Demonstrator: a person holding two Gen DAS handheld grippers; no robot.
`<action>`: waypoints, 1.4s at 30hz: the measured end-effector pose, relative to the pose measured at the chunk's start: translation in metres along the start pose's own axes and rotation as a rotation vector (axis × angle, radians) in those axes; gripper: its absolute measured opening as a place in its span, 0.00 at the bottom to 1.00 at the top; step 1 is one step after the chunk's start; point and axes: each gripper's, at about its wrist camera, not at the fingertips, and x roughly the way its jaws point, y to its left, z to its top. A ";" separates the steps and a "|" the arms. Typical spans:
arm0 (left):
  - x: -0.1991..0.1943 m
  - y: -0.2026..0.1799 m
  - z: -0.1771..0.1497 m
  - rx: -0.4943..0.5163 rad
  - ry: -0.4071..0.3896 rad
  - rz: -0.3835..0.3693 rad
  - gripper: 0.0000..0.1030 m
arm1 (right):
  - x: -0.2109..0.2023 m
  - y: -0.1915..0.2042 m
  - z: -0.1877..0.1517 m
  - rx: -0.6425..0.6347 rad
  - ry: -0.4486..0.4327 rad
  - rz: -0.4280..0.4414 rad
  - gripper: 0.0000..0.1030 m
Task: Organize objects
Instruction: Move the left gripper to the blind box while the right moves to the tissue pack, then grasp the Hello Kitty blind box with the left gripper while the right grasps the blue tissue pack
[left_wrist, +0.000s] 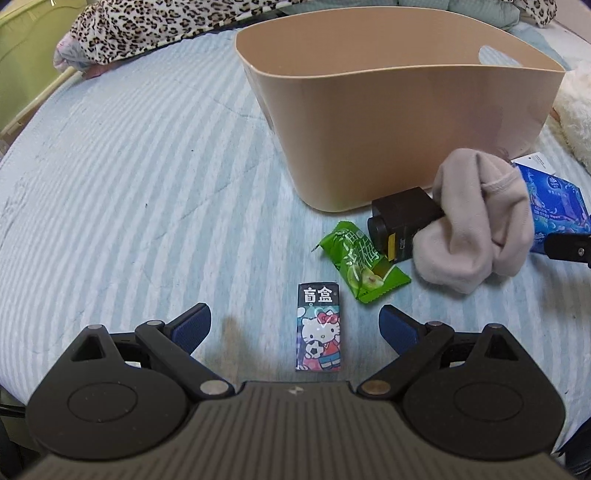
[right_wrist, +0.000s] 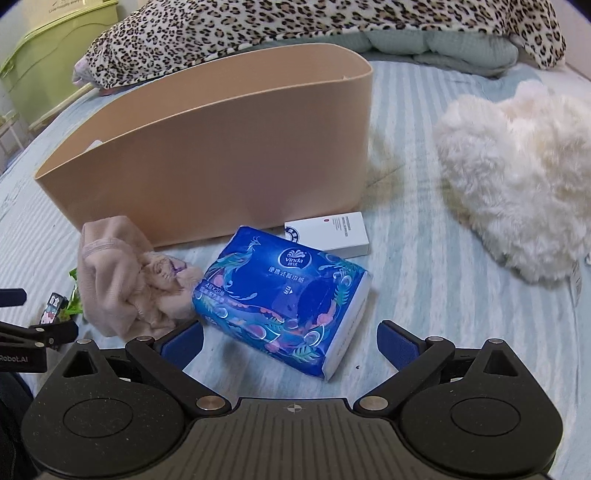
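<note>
A tan plastic bin stands on the striped bed; it also shows in the right wrist view. In front of it lie a Hello Kitty box, a green candy packet, a black block, a beige sock and a blue tissue pack. My left gripper is open, with the Hello Kitty box between its jaws, not touching. My right gripper is open around the near end of the tissue pack. A white card box lies behind the pack.
A fluffy white cushion lies right of the bin. A leopard-print blanket runs along the back. A green storage box stands off the bed at far left. The bed's left part is bare striped sheet.
</note>
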 end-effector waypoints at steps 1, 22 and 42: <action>0.001 0.001 0.000 -0.006 0.001 -0.006 0.95 | 0.001 0.000 0.001 0.002 -0.002 0.002 0.99; 0.017 0.010 0.001 -0.076 0.038 -0.084 0.90 | 0.035 0.015 0.013 0.005 -0.082 -0.063 1.00; -0.019 0.000 -0.012 -0.040 -0.003 -0.135 0.32 | 0.013 -0.001 0.001 0.042 -0.121 -0.035 0.50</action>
